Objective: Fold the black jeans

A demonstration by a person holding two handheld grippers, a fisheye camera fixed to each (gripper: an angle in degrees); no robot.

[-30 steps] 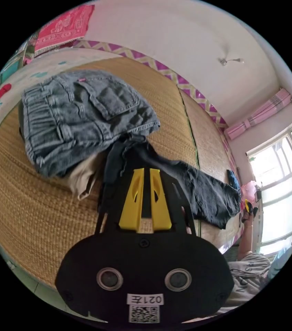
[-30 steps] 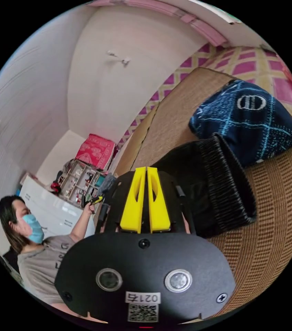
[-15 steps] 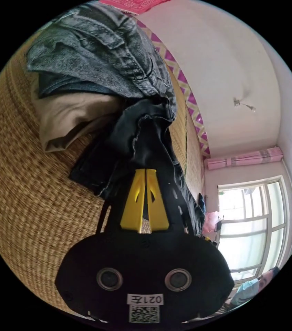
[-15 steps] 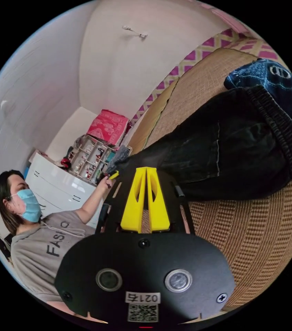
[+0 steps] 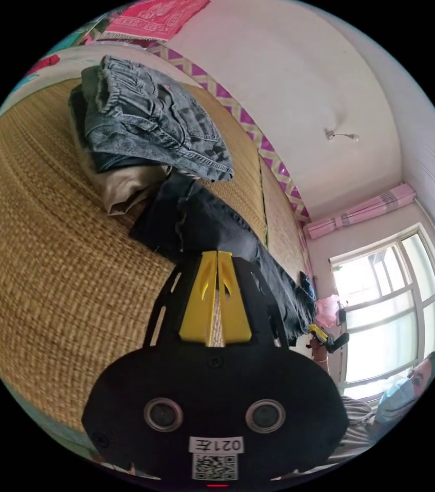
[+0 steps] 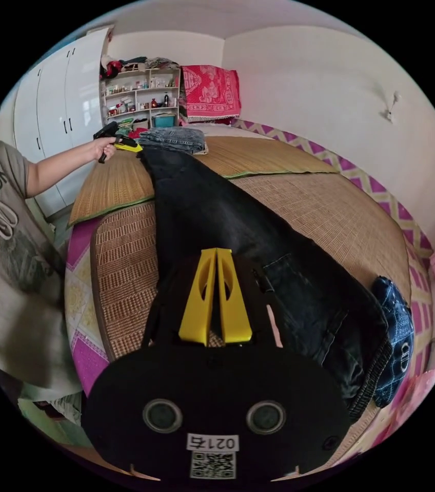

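The black jeans (image 6: 228, 220) lie stretched lengthwise on the woven mat (image 6: 330, 215), waistband (image 6: 371, 369) at the near right. My right gripper (image 6: 216, 252) is shut, its tips pressed on the jeans' side edge near the hip. The left gripper (image 6: 125, 145), in a person's hand, pinches the far leg end. In the left gripper view, the left gripper (image 5: 216, 254) is shut on the dark hem of the black jeans (image 5: 197, 225), which trail away to the right gripper (image 5: 325, 338).
A folded pile of grey-blue jeans (image 5: 145, 128) over a beige garment (image 5: 125, 187) sits just beyond the hem. A dark blue patterned cloth (image 6: 394, 333) lies by the waistband. The person's torso (image 6: 7, 256) stands beside the mat's edge; shelves (image 6: 135, 97) and a white wardrobe (image 6: 58, 102) stand behind.
The left jaws closed on the leg end and drew it back from the pile. The jeans, bunched before, now lie stretched out between the two grippers. Both cameras swung.
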